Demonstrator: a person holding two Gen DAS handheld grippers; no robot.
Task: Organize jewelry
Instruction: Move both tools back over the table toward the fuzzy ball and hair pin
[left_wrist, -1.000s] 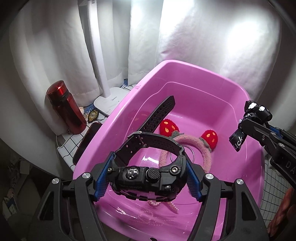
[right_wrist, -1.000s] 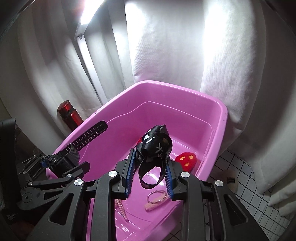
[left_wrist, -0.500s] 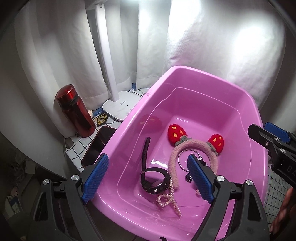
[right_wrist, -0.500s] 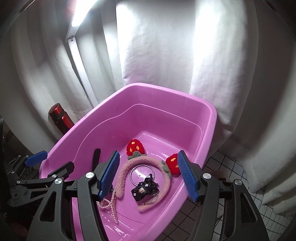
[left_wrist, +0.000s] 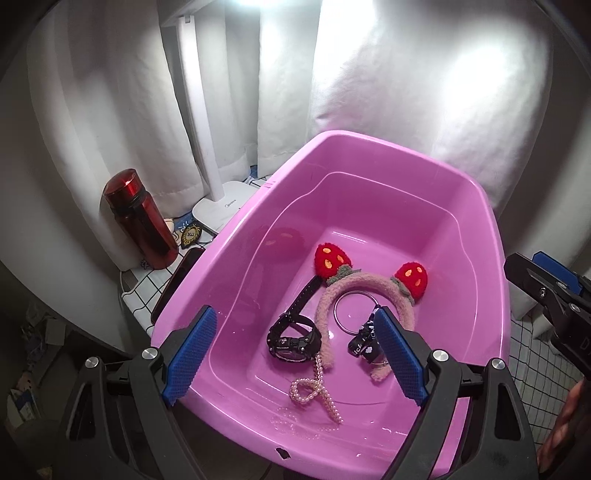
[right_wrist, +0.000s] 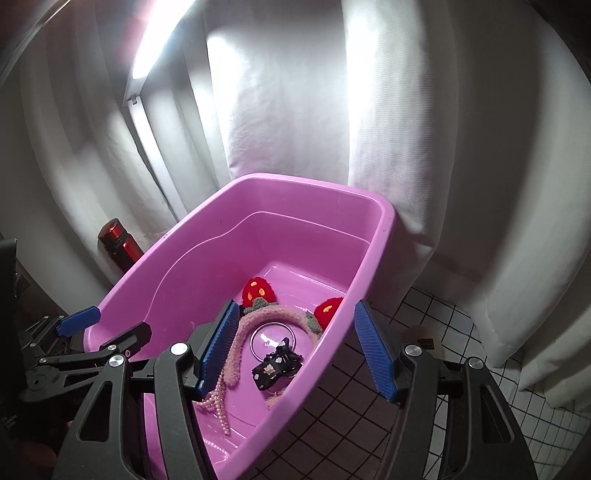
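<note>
We see a bench (right_wrist: 436, 325) under a white, black-gridded cloth, carrying a pink tub (left_wrist: 236, 243), red bottle (left_wrist: 138, 218), white lamp base (left_wrist: 221, 208) and dark phone (left_wrist: 177, 280).

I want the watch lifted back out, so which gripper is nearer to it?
Left, as far as I can judge. The left gripper hangs open over the black watch; the right gripper is open over the bin's other side, above the black bow clip.

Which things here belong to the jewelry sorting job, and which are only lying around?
Job: pink tub, watch, pearl necklace, headband, metal ring, black bow clip.
Lying around: red bottle, lamp, phone.
</note>
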